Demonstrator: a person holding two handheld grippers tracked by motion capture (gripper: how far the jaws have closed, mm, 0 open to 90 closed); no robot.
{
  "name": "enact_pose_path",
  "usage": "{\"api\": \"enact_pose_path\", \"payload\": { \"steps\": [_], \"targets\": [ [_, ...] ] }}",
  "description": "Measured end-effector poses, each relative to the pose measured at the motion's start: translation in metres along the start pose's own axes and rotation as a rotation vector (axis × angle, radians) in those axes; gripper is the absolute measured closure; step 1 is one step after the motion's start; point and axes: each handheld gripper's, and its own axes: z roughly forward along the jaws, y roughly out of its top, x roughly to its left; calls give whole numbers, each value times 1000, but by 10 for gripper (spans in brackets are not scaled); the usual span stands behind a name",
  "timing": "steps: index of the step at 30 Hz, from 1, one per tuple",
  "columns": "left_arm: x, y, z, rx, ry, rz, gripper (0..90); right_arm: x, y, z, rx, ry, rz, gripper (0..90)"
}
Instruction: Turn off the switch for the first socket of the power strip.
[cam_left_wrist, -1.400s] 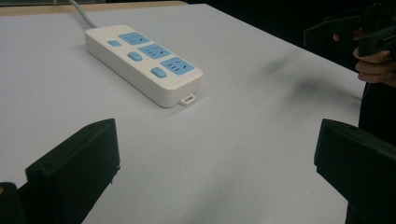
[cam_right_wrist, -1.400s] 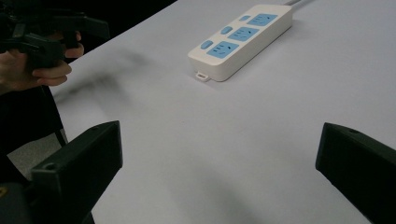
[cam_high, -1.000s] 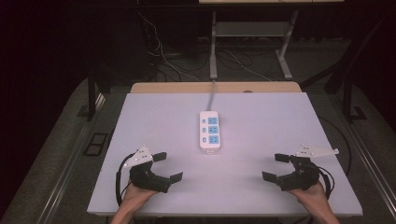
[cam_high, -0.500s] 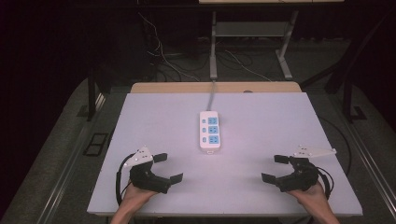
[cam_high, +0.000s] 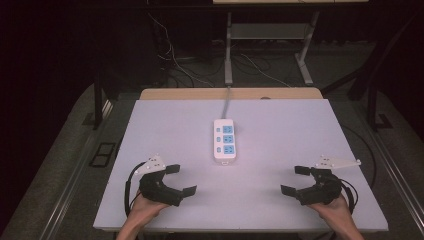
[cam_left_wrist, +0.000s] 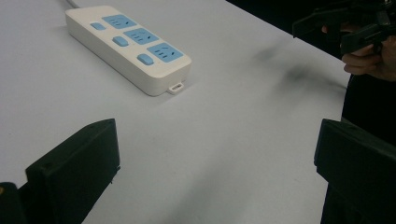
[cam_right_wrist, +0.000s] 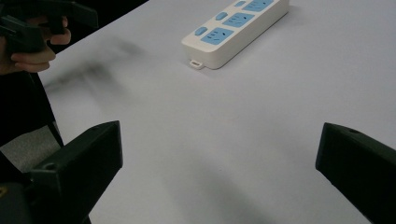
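white three-socket power strip with blue outlets mid-table, untouched; left gripper and right gripper both spread wide, empty, near edge. approach square, jaws spanning strip's width

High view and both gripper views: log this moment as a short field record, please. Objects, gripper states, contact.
surface: white table
object: white power strip, three blue sockets, near table centre
cord: runs from the strip over the far edge
left gripper: open, holding nothing, near the front left corner
right gripper: open, holding nothing, near the front right corner
contact: neither gripper touches the strip
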Motion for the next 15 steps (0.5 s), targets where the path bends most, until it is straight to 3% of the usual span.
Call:
{"api": "enact_pose_path", "payload": {
  "steps": [15],
  "targets": [
    [-1, 13, 10, 66, -16, 16, 0, -1, -1, 0, 3, -2, -6, 4]
  ]
}}
